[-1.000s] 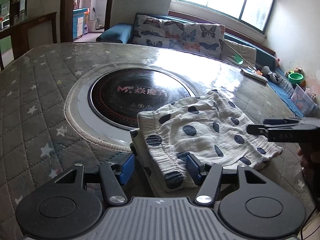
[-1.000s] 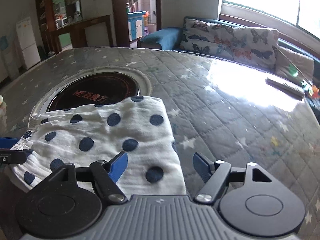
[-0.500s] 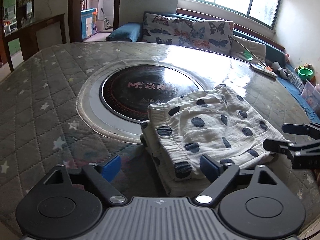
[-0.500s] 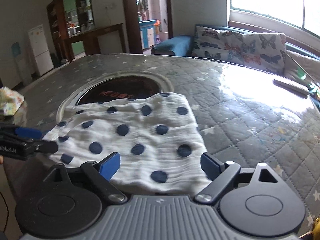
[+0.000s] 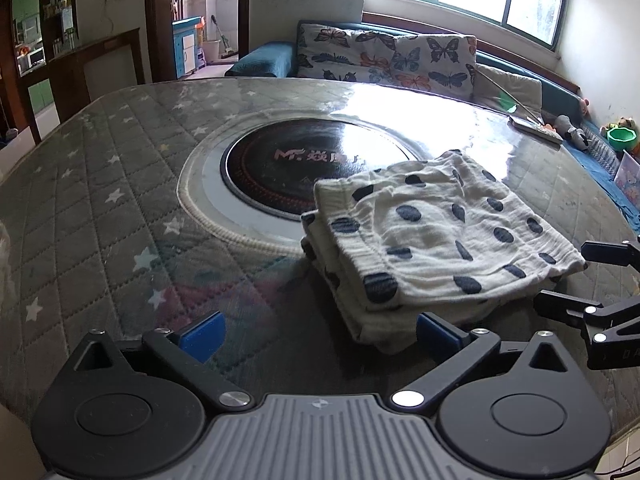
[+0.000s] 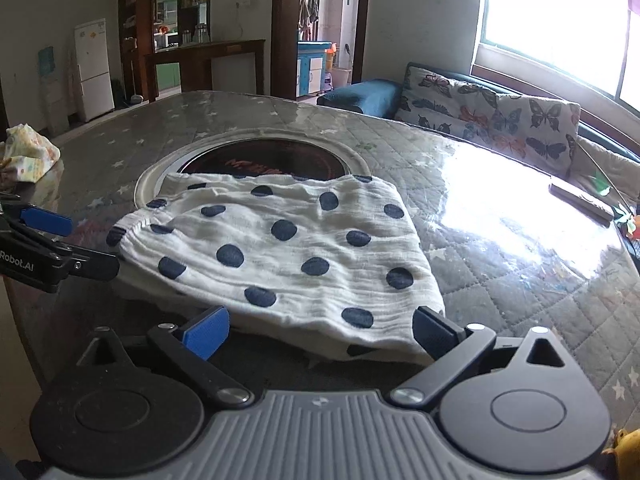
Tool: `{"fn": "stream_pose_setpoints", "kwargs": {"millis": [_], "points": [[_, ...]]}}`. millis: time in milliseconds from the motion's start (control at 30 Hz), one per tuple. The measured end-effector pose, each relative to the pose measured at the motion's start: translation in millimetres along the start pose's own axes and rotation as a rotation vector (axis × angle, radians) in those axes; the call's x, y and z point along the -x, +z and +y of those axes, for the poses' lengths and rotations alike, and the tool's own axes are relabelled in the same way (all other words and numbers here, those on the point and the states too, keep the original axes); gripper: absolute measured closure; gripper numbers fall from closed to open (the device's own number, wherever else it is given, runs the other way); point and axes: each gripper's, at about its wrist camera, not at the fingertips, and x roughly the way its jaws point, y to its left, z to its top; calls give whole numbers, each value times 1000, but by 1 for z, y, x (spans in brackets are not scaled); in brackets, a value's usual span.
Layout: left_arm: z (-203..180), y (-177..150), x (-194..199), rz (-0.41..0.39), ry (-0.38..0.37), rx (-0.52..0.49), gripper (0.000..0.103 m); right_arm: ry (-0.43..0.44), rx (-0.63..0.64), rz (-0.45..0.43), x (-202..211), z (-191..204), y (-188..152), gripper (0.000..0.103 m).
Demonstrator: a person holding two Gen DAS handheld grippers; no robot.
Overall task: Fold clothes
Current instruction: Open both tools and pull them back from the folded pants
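**Q:** What is shown on the table, and where?

**A:** A folded white muslin garment with navy polka dots is laid on a round table covered by a grey quilted star-print cloth under glass. In the left wrist view it is seen at about two o'clock from the gripper. Its far edge overlaps the rim of a black circular induction cooktop set into the table's centre.

**Q:** How are the grippers held?

**A:** The left gripper is spread wide, its blue-padded fingers holding nothing, just short of the garment's near edge. The right gripper is likewise wide open and empty, with the garment's near hem seen between its fingers; contact cannot be told.

**Q:** Anything else?

**A:** A crumpled pale patterned cloth is seen at ten o'clock in the right wrist view.
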Motion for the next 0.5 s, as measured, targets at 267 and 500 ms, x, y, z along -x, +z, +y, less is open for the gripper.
{"fn": "stream_pose_setpoints", "kwargs": {"millis": [267, 500], "points": [[2, -14, 1, 23, 60, -5, 0, 4, -5, 11, 3, 4, -9, 0], [2, -21, 1, 39, 69, -3, 0, 4, -13, 22, 5, 5, -16, 0]]}}
